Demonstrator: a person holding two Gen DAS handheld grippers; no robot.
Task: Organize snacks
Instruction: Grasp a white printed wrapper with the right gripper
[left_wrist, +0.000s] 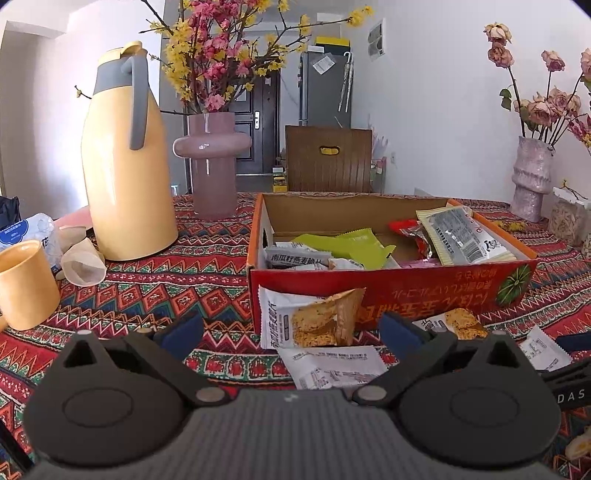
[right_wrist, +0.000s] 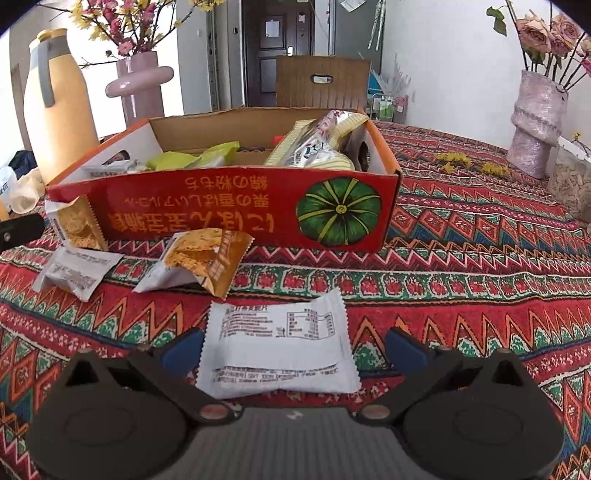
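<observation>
Snack packets, white foil with oat-crisp pictures, lie loose on the patterned red tablecloth (right_wrist: 461, 236) before the red cardboard box with a pumpkin print (right_wrist: 229, 210); one white packet lying print-side down (right_wrist: 280, 350) sits between my right gripper (right_wrist: 295, 349) fingers, spread wide, nothing held; I'd lower squarely and pinch its middle. My left gripper (left_wrist: 291, 332) is likewise agape, facing the packet leaning against the box (left_wrist: 306, 317). Only the left view shows the yellow mug (left_wrist: 26, 284).
</observation>
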